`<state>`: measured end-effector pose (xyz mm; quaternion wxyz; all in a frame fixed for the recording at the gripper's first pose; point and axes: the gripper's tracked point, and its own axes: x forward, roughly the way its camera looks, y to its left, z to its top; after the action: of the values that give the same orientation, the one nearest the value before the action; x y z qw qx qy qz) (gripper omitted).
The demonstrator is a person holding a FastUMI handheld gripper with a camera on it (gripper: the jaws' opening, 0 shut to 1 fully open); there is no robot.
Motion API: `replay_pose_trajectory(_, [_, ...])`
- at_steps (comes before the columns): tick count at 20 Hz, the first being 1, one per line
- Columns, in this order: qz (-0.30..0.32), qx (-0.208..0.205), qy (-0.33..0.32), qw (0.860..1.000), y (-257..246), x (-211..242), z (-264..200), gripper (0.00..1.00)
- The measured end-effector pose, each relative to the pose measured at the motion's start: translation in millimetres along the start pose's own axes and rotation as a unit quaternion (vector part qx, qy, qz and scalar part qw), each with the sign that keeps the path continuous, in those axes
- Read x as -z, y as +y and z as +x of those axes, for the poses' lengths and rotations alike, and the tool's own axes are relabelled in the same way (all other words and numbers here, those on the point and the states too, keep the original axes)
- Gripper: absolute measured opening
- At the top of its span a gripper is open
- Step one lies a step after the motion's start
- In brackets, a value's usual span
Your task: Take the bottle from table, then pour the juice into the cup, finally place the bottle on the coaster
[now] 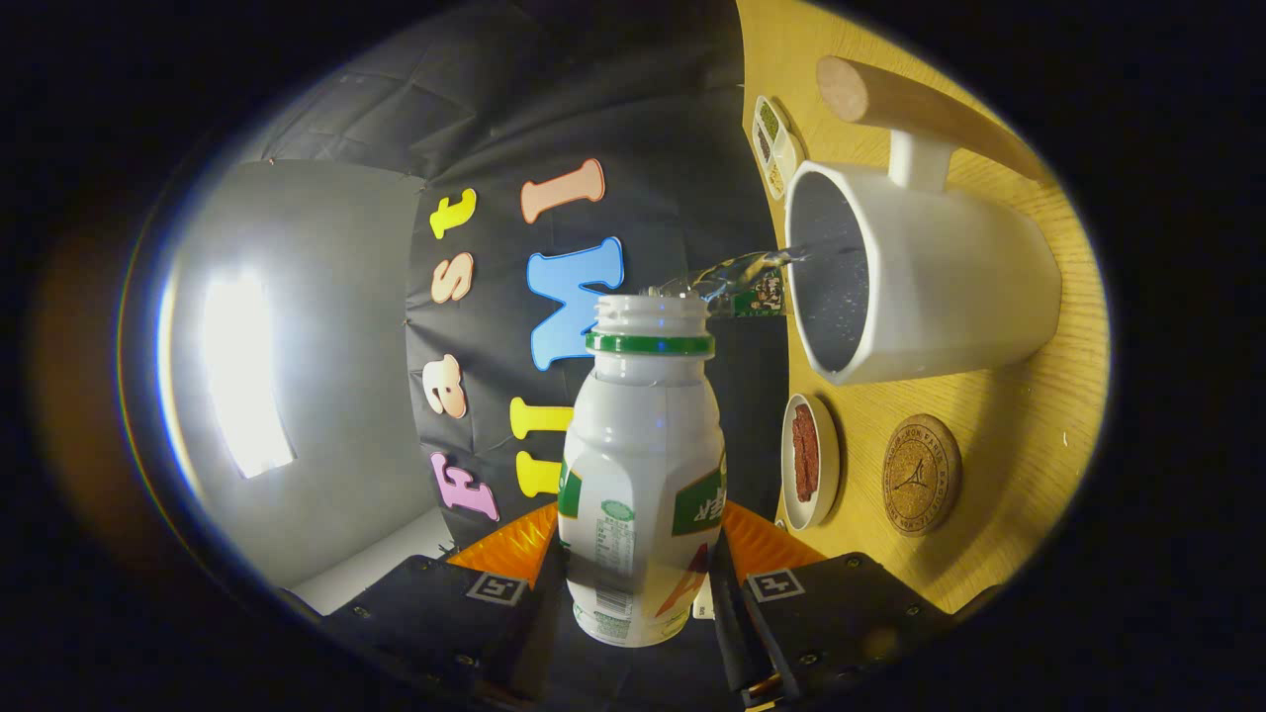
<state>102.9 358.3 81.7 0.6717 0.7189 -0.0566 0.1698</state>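
1. Gripper view, grasp: the gripper [638, 583] has both fingers pressed against the lower body of a white plastic juice bottle [641, 465], one on each side, so the bottle sits pinched between them. The bottle is uncapped, with a green ring under its threaded neck.
2. Gripper view, pour: the whole scene appears rolled sideways, the wooden table [1029, 415] standing as a wall beside the bottle. A thin clear stream of liquid [737, 272] runs from the bottle's mouth into the opening of a white cup [940, 287], which has a wooden handle [910, 104].
3. Gripper view, surroundings: a round cork coaster [921, 475] lies on the table near the cup's base, apart from it. Beside the coaster is a small white dish [809, 461] holding something dark red. Beyond the cup is a small divided tray [774, 146] of seasonings.
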Motion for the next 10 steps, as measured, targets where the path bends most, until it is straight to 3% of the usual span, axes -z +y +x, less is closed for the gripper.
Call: replay_pose_trajectory(10, [0.004, -0.006, 0.001, 1.0, 3.0, 0.4, -1.9, 0.66])
